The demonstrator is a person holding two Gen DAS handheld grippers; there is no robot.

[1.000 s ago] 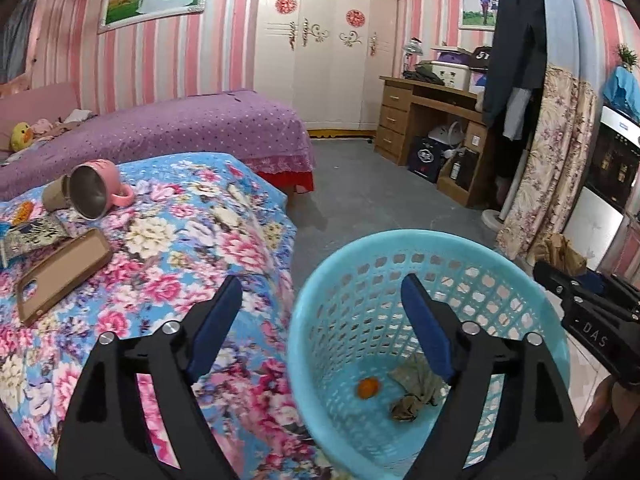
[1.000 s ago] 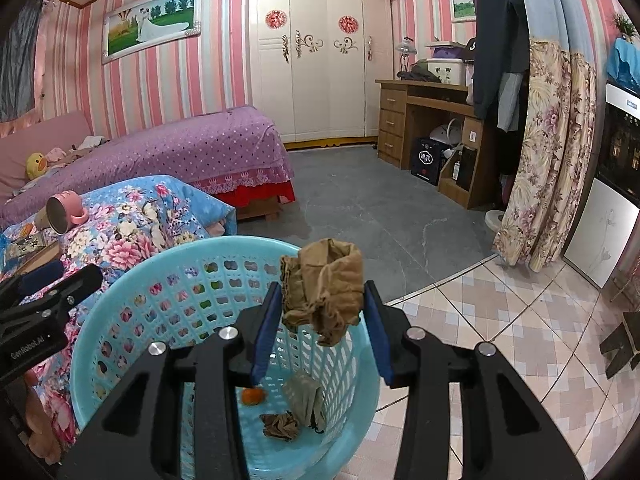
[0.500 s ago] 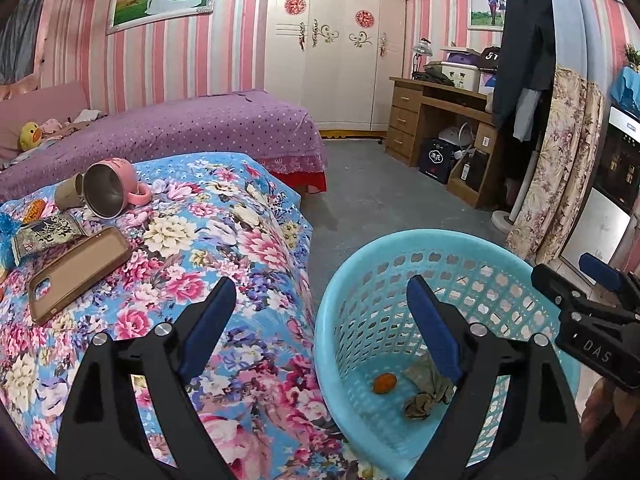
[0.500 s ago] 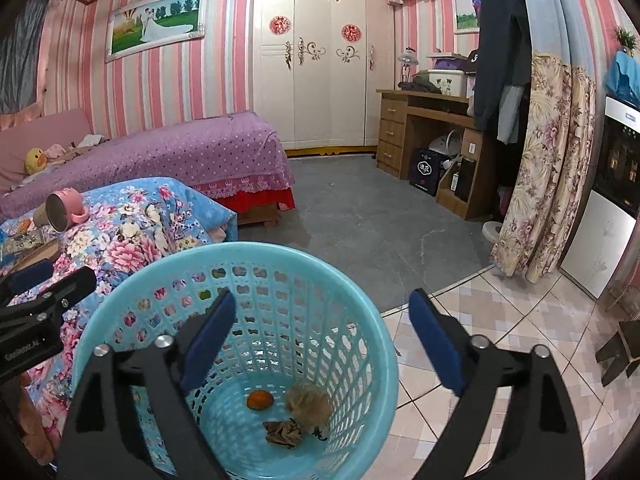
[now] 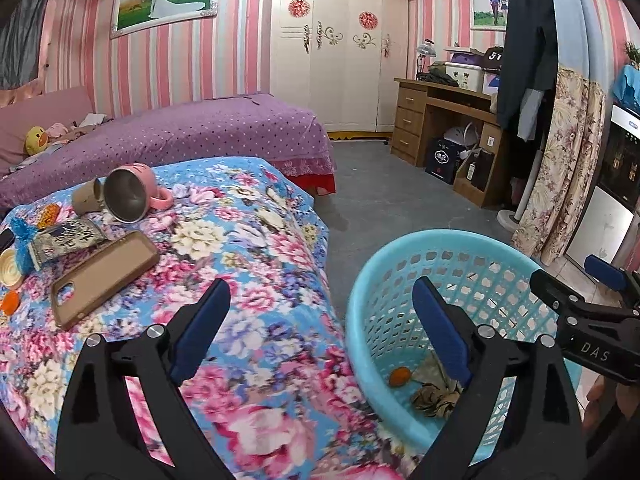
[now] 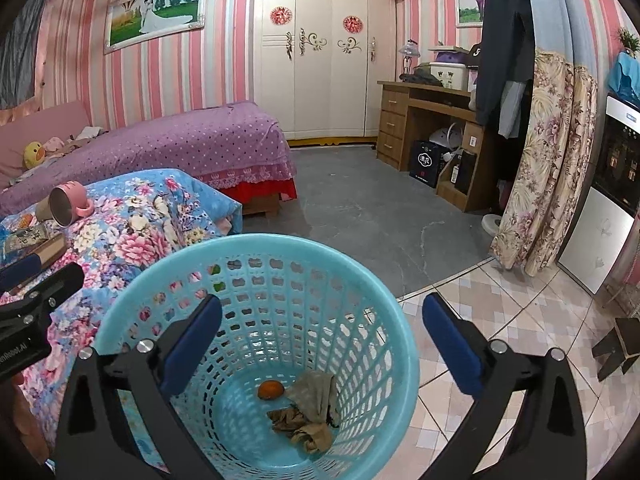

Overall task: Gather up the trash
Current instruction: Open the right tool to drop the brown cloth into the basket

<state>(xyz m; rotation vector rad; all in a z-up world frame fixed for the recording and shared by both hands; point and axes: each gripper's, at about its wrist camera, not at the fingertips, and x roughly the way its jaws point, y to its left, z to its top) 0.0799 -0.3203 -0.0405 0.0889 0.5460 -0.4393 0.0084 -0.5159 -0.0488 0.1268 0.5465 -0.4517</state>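
Observation:
A light-blue plastic basket (image 6: 256, 240) stands on the floor beside the floral-covered surface (image 5: 248, 248). Inside it lie crumpled brown paper (image 6: 312, 400) and a small orange piece (image 6: 271, 390). My right gripper (image 6: 320, 300) hangs over the basket, its jaws opening wide with nothing between them. My left gripper (image 5: 320, 284) hovers over the floral edge next to the basket (image 5: 440, 236), its jaws also opening and empty. On the floral cloth lie a snack packet (image 5: 68, 236), a paper cup (image 5: 86, 200) and orange scraps (image 5: 10, 300).
A pink mug (image 5: 132, 192) lies tipped on its side and a brown phone case (image 5: 104, 276) lies flat on the floral cloth. A purple bed (image 5: 200, 136) stands behind, a wooden desk (image 5: 440, 120) and floral curtain (image 5: 560, 168) at the right. Grey floor lies beyond.
The right gripper opened and the brown crumpled paper it held fell into the basket. The left gripper shifted left toward the floral cloth, so the basket slid right in its view.

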